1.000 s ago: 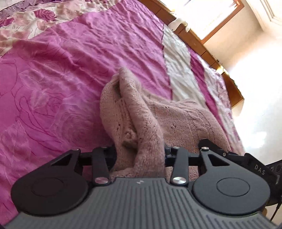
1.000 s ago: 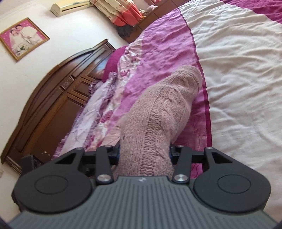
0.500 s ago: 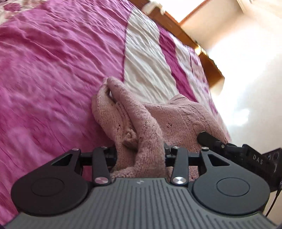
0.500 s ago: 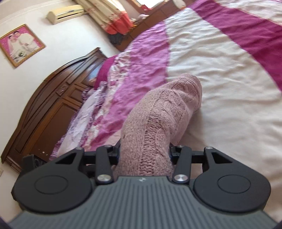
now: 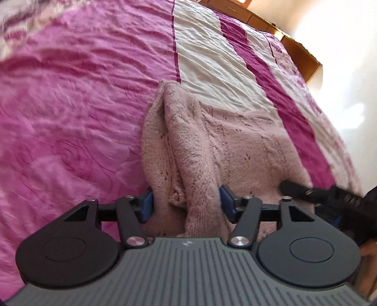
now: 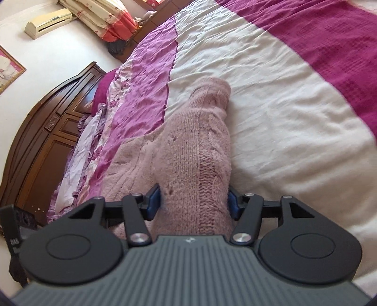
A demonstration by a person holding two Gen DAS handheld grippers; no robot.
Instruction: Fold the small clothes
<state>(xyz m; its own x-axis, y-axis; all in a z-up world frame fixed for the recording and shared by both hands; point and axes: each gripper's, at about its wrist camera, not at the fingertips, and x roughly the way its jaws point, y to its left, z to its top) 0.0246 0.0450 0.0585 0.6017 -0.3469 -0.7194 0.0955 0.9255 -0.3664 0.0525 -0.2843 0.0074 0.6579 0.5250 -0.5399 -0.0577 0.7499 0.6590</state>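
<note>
A dusty-pink knitted sweater point(image 5: 223, 146) lies stretched over the bed, its far folded edge resting on the cover. My left gripper point(image 5: 186, 204) is shut on a thick bunch of its near edge, blue pads pressed to the knit on both sides. In the right wrist view the same sweater point(image 6: 195, 146) runs forward as a rolled ridge, and my right gripper point(image 6: 193, 202) is shut on its near end. The right gripper's body point(image 5: 329, 197) shows at the right of the left wrist view, close beside the left one.
The bed cover point(image 5: 70, 106) has magenta and cream stripes and is wrinkled. A dark wooden headboard point(image 6: 47, 122) stands at the left, with an air conditioner point(image 6: 47, 22) and curtains point(image 6: 103, 21) on the wall. A wooden footboard point(image 5: 299, 47) edges the far side.
Both grippers have carried the sweater across the bed toward the cream stripe and lowered it; it hung lifted before and now lies flatter. Both grips are unchanged.
</note>
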